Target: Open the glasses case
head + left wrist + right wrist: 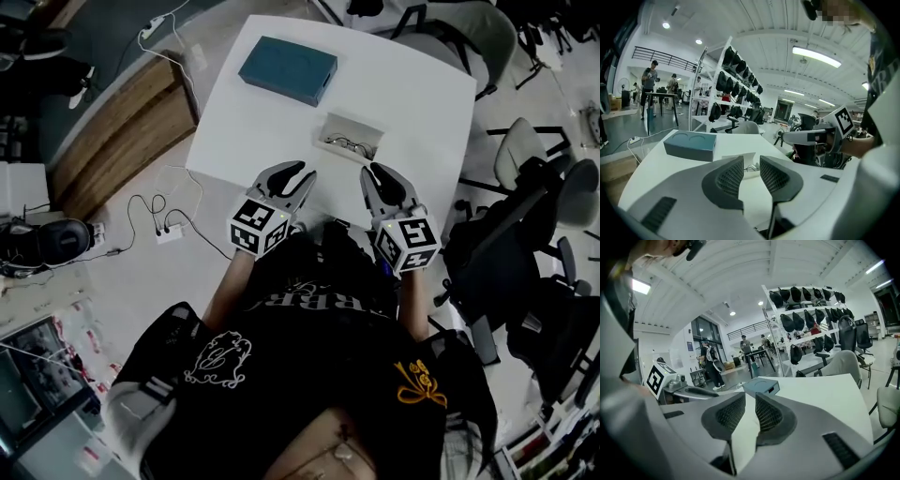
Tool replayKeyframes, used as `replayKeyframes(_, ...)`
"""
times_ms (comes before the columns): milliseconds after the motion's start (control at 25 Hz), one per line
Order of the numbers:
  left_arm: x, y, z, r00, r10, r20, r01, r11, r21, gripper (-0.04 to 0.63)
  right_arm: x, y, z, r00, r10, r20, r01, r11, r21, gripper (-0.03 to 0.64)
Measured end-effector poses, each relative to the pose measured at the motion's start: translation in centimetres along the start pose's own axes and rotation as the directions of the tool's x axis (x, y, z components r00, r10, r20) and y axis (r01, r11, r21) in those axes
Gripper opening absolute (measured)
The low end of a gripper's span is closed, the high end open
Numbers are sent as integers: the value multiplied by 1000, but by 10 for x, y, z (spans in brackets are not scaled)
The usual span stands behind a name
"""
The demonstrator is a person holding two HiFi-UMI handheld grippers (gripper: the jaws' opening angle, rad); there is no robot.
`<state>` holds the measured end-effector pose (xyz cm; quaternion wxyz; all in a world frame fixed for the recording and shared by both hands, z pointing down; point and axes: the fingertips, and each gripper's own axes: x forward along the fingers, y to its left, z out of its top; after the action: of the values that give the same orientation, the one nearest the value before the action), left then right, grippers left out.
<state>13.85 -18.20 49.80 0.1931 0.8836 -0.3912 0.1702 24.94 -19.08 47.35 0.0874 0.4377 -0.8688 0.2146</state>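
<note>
A small white glasses case (pixel 350 138) lies on the white table (pixel 422 103), its top open and a pair of glasses showing inside. My left gripper (pixel 306 171) and right gripper (pixel 368 171) hover side by side over the table's near edge, short of the case. In the left gripper view the case (pixel 751 158) shows just beyond the left gripper (pixel 751 161), whose jaws stand apart with nothing between them. The right gripper (pixel 750 397) has a narrow empty gap between its pads. Neither gripper touches the case.
A teal flat box (pixel 286 67) rests at the table's far side, also seen as the teal box (pixel 689 144) from the left gripper. Office chairs (pixel 506 253) crowd the right. Cables and a power strip (pixel 169 232) lie on the floor at left. People stand at a distant table (pixel 658 96).
</note>
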Motion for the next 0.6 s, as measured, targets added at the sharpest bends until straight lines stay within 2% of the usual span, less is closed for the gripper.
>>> replayKeyframes(320, -33, 5, -7, 1000, 24, 7, -24, 999, 21, 72, -1, 38, -10, 1000, 19, -6, -19, 1000, 17, 80)
replayKeyframes(440, -52, 6, -14, 1000, 27, 4, -27, 998, 52, 64, -1, 64, -19, 999, 39, -3, -39, 998, 41, 78)
replayKeyframes(600, -85, 7, -26, 1000, 12, 15, -12, 999, 33, 55, -7, 106, -29, 998, 62, -10, -62, 996, 65, 62)
